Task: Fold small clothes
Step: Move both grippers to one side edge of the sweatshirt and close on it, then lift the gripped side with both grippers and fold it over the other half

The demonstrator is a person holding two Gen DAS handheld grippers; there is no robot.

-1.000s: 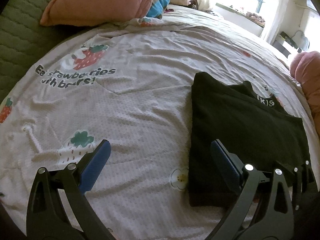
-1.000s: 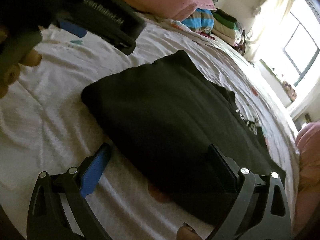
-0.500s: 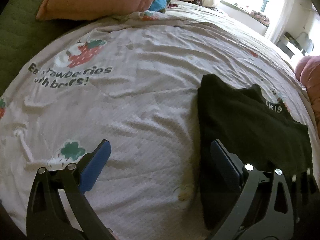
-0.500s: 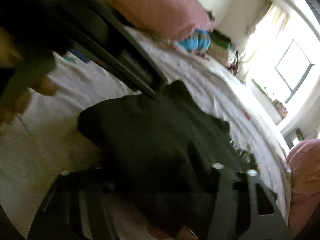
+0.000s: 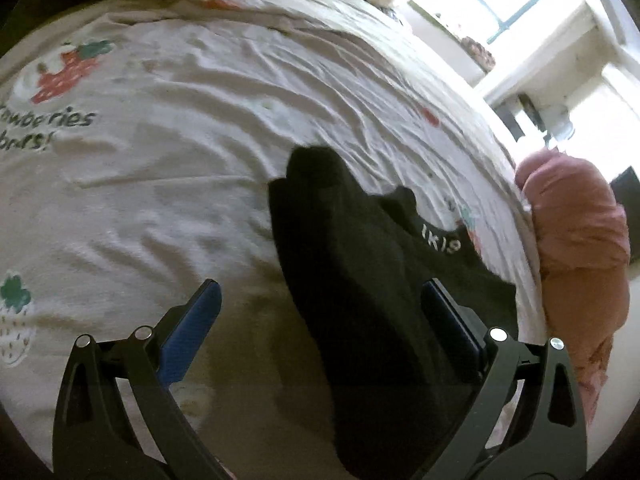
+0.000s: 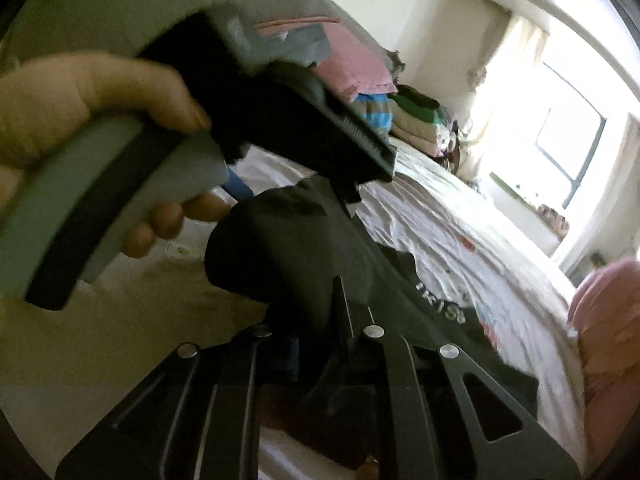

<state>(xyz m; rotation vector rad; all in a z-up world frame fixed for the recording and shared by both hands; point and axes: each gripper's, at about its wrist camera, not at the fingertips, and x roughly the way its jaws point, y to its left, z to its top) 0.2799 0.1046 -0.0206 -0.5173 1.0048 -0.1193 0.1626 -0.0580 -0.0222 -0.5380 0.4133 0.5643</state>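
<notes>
Black garment (image 5: 360, 280), partly folded, on the strawberry-print bed sheet (image 5: 180, 200), near edge lifted. Right gripper (image 6: 340, 320) fingers closed on that lifted fold; left gripper (image 5: 320, 320) fingers wide open astride the garment. Best carried over slowly, edges kept aligned. Pink pillow (image 5: 580, 240) just beyond the garment; left-hand tool crowds above.

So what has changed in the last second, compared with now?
The right gripper has shut on the black garment and raised its near edge off the bed sheet. The left gripper stayed open, holding nothing.
</notes>
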